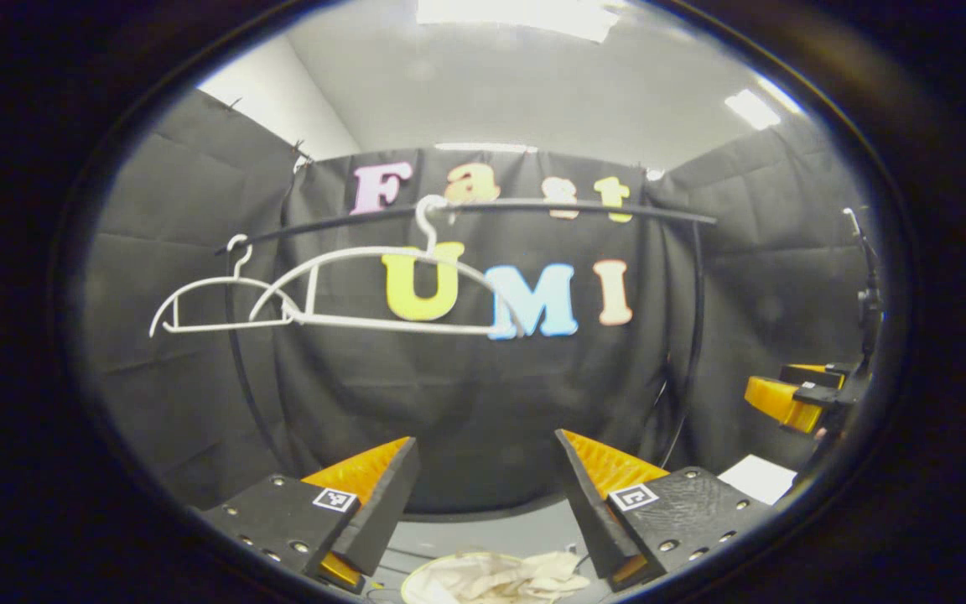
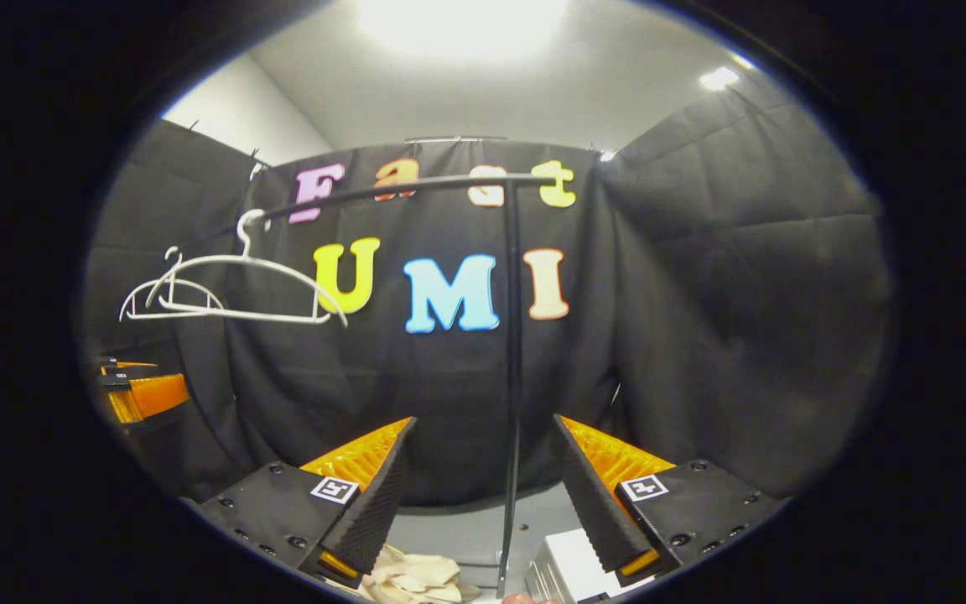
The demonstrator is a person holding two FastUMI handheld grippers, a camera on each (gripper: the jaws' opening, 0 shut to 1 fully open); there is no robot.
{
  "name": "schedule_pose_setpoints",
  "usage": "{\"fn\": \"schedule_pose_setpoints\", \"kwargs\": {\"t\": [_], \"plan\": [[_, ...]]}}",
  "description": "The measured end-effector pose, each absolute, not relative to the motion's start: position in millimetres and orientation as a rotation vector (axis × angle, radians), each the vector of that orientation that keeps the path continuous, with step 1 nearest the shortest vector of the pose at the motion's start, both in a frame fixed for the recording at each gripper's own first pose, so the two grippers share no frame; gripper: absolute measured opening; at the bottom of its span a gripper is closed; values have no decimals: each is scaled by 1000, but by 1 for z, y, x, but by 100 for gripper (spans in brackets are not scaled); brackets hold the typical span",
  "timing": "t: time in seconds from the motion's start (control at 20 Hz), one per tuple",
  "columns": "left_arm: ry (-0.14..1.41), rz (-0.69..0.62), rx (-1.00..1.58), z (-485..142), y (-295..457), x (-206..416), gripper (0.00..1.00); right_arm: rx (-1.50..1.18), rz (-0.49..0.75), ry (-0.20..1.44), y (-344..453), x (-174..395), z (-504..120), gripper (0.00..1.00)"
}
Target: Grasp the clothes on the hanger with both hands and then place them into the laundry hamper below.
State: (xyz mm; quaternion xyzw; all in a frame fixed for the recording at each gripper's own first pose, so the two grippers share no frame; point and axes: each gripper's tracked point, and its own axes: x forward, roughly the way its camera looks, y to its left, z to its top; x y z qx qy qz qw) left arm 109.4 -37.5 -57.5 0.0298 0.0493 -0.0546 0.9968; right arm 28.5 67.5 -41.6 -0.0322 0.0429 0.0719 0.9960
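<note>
Both your left tongs [image 1: 487, 495] and right tongs [image 2: 483, 495] gape wide and hold nothing. The hangers [image 1: 382, 289] hang bare on the rail [image 1: 483, 210]; the cream clothes [image 1: 495, 577] lie below you, apparently in the hamper. Dip lower and a finger could snag that fabric and drag it out.

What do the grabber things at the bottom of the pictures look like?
Each gripper, left and right, has two wedge-shaped fingers with ridged inner faces. They sit on dark blocks dotted with small screws, and each block carries a little square black-and-white marker. Both pairs of jaws stand wide apart.
</note>
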Motion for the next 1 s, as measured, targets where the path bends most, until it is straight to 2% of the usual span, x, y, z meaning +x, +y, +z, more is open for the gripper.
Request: {"fn": "schedule_pose_setpoints", "kwargs": {"t": [0.2,0.4,0.6,1.0], "plan": [[13,-54,-46,-28,-55,91,93,-26,119,23,25,20,-18,100],[-122,16,-26,14,-56,64,93,42,89,2,-11,7,-17,97],[-243,-5,-66,36,-63,40,92,37,36,-4,-37,-1,-33,97],[-142,-21,17,11,-49,29,93,15,71,18,-5,-6,-45,98]]}}
